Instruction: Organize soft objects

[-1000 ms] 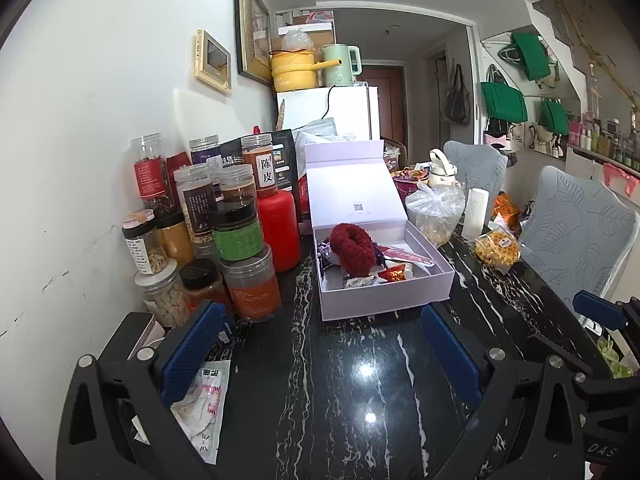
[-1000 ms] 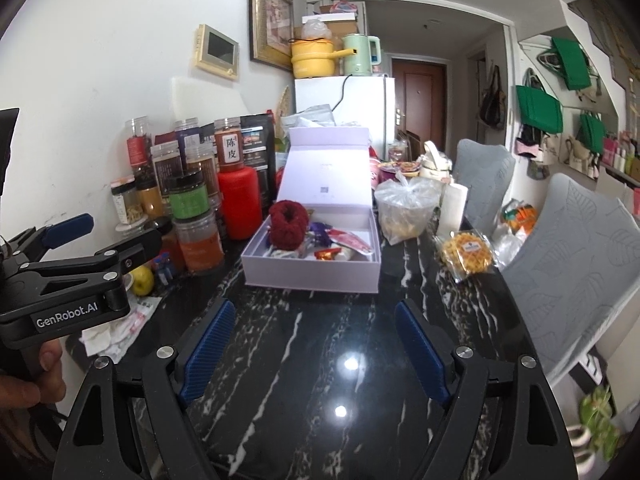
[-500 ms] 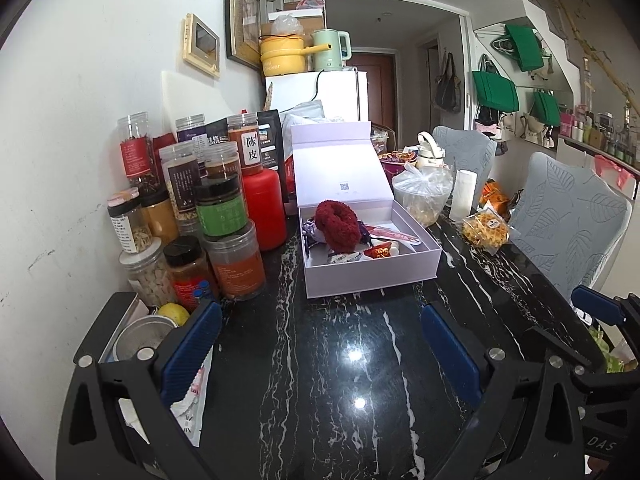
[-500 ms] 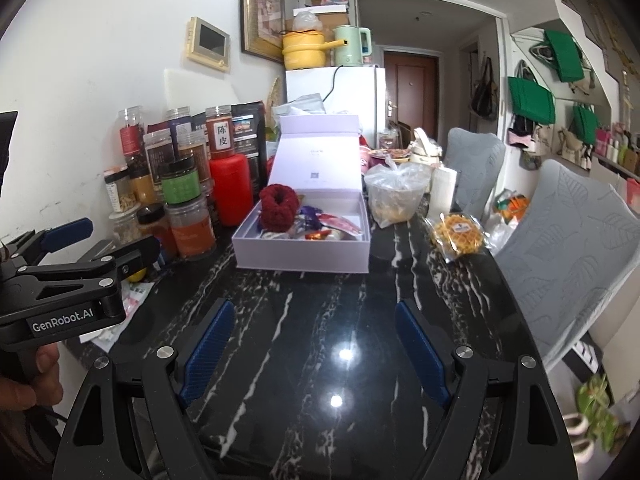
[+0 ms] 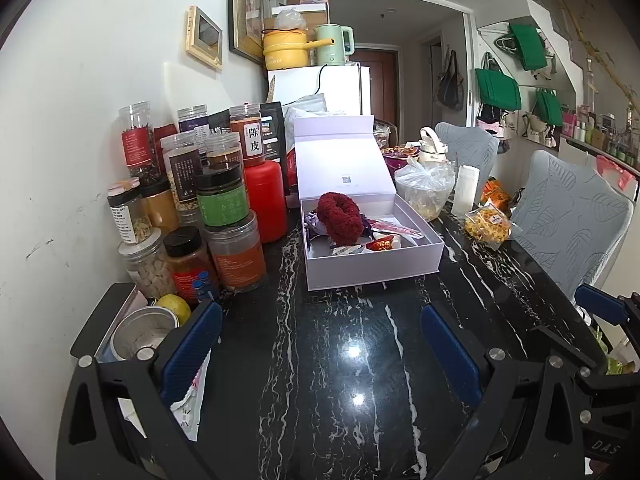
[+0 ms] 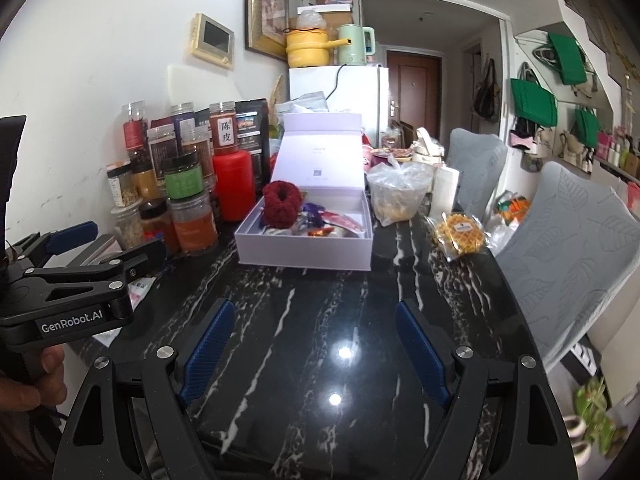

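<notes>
A dark red fluffy scrunchie [image 5: 339, 215] lies in an open white box [image 5: 372, 268] on the black marble table [image 5: 320, 360], among small wrapped items. It also shows in the right wrist view [image 6: 281, 204], in the same box [image 6: 304, 248]. My left gripper [image 5: 320, 354] is open and empty, well short of the box. My right gripper [image 6: 314, 354] is open and empty, also back from the box. The left gripper's body [image 6: 72, 284] shows at the left of the right wrist view.
Several jars and a red canister [image 5: 266, 200] stand along the wall left of the box. A metal tin [image 5: 140, 336] and a lemon [image 5: 174, 308] sit near my left finger. A plastic-bagged bowl [image 5: 424, 192], a snack packet [image 5: 486, 224] and grey chairs [image 5: 568, 220] are on the right.
Both grippers have pulled back and risen from the box, which now looks farther away. The tin and lemon have come into the left wrist view. Both grippers stay open.
</notes>
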Demonstrator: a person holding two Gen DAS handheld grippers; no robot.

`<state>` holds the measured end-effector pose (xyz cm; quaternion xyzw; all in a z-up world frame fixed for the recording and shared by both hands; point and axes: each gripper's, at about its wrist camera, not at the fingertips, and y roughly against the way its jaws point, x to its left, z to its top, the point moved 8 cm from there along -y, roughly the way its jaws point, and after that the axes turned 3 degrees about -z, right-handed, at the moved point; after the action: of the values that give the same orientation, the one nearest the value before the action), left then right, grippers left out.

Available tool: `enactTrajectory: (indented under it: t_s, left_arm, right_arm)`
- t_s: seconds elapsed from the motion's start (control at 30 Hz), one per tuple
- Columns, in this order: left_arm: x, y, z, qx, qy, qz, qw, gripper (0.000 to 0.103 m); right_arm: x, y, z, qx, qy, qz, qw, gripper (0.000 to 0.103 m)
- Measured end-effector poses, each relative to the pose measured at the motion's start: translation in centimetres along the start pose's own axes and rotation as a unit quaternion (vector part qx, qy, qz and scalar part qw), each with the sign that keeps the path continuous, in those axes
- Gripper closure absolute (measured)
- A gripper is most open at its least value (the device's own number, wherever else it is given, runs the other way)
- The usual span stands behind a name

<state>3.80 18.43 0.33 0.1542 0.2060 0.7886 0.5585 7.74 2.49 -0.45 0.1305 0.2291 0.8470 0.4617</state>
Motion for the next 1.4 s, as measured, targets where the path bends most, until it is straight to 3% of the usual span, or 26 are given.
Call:
enactTrajectory:
  t_s: [1.4]
  left_arm:
    - [-0.43,-0.57,-0.49,0.016,-0.002,-0.015,0.9998,0.001]
  right_arm:
    - [-0.17,0.40,-0.29,-0.001,0.001,-0.007,1.000,0.018]
